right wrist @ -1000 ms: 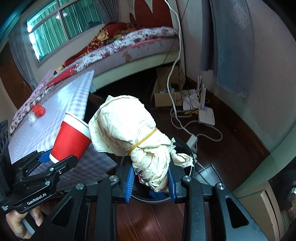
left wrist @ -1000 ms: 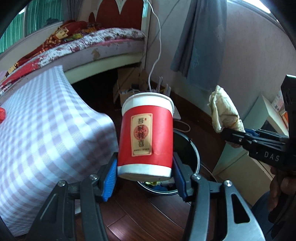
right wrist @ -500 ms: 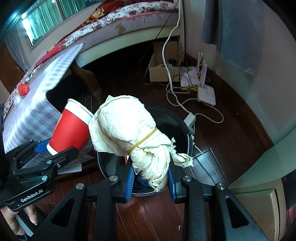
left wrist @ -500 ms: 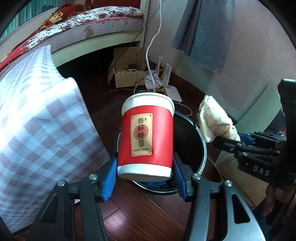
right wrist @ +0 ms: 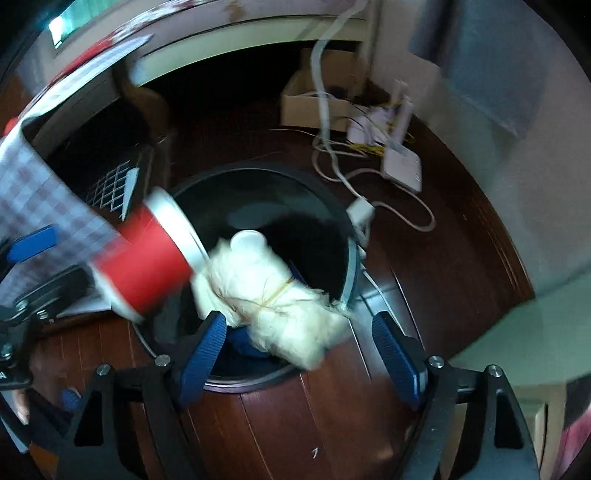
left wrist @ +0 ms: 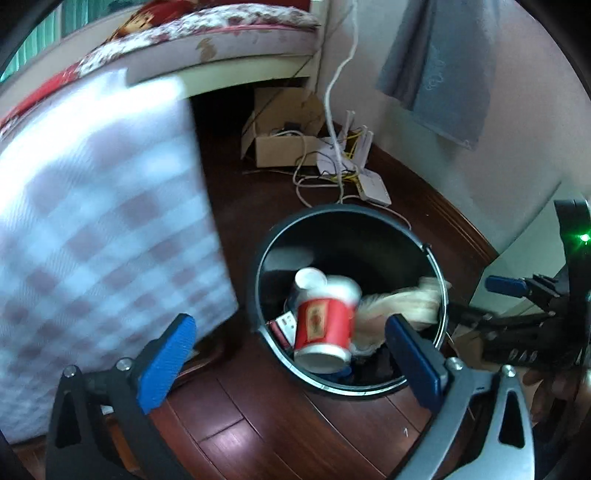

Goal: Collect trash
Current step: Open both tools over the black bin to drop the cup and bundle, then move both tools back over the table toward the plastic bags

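Note:
A black round trash bin (left wrist: 351, 211) stands on the dark wood floor, with some trash inside. My left gripper (left wrist: 291, 360) hangs over its near rim, jaws opening wide, blue pads clear of the red paper cup (left wrist: 325, 328). The cup is blurred and dropping into the bin. In the right wrist view my right gripper (right wrist: 301, 356) is also opening above the bin (right wrist: 258, 171). The cream rag bundle (right wrist: 273, 295), tied with a rubber band, is falling free between its pads, touching neither. The red cup (right wrist: 147, 258) tumbles just left of the rag.
A table with a checked cloth (left wrist: 92, 221) stands close on the bin's left. Behind the bin lie a cardboard box (left wrist: 280, 147), a white router (left wrist: 373, 184) and loose cables. A bed (left wrist: 221, 33) is further back. A pale green cabinet (right wrist: 517, 332) is at the right.
Both grippers have sunk toward the bin and opened. The red cup and the rag bundle were let go and are falling into the bin.

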{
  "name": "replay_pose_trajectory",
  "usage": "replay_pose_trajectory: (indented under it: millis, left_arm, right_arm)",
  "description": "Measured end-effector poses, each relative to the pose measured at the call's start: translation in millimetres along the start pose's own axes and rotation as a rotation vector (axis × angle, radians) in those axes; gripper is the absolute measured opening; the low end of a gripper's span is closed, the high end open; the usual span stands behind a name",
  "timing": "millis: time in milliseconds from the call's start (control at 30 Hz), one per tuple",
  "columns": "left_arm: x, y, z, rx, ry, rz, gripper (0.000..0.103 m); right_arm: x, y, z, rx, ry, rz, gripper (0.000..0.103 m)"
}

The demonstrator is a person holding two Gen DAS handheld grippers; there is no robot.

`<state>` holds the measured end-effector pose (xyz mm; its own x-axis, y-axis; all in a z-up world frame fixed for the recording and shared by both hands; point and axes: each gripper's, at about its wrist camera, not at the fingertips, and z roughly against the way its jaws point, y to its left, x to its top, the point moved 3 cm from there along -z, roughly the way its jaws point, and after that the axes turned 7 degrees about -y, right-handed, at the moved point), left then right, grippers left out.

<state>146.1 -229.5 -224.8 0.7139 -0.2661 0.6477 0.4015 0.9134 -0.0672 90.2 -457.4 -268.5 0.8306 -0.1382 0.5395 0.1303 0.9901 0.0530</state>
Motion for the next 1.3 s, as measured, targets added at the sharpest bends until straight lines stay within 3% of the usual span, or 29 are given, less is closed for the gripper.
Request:
replay_pose_trajectory:
  millis: [100, 667, 1300]
  left_arm:
    - [-9, 6, -1, 0.040, 0.027, 0.004, 0.102]
    - [-11, 7, 20, 0.070, 0.003, -0.021, 0.102]
    - [11, 26, 74, 0.092, -0.095, 0.017, 0.102]
  right_arm:
    - [-4, -8, 3, -0.047, 0.007, -0.014, 0.102]
    - [0, 18, 27, -0.061, -0.044, 0.040, 0.102]
    - [20, 53, 81, -0.039, -0.147, 0.078, 0.102]
